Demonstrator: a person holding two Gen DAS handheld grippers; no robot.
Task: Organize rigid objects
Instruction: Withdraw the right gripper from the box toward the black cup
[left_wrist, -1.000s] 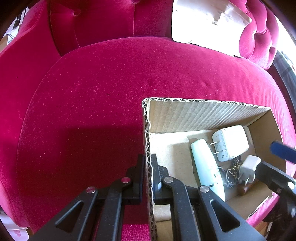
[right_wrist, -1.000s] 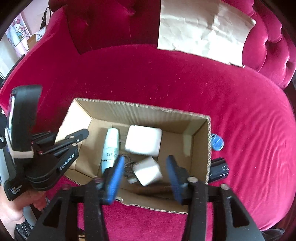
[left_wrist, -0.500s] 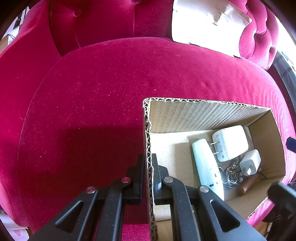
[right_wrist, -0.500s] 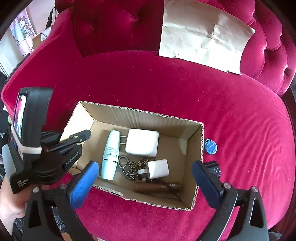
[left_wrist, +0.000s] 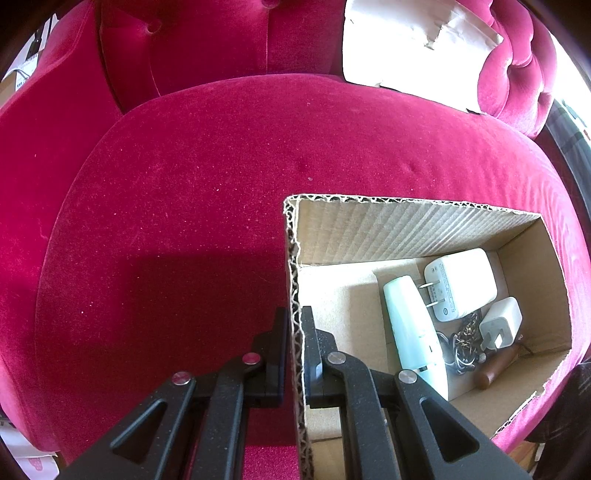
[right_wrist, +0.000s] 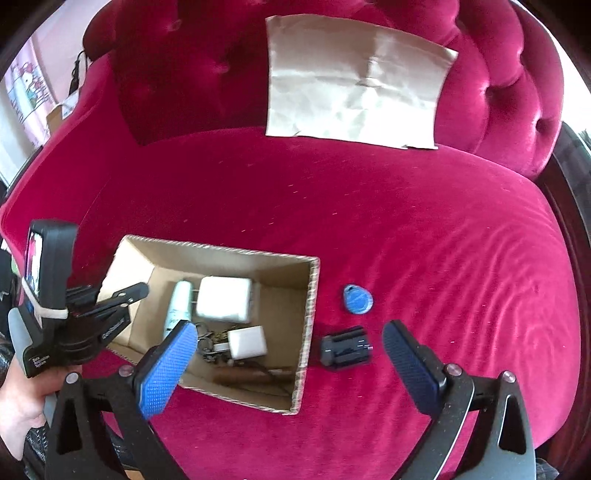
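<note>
The left gripper (left_wrist: 294, 343) is pinching the box (left_wrist: 406, 225) wall, box sitting on the sofa (right_wrist: 406, 229). Inside are lying a bottle (left_wrist: 410, 325) and two chargers (left_wrist: 461, 284). Right of it, the right gripper (right_wrist: 288, 354) is hovering spread wide above the adapter (right_wrist: 345, 350) and blue tag (right_wrist: 357, 300).

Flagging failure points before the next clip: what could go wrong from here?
The left gripper pinches only the thin wall of the cardboard box; it could bend or tip. The open right gripper is nearer the black adapter and may knock the blue key fob on soft velvet.
</note>
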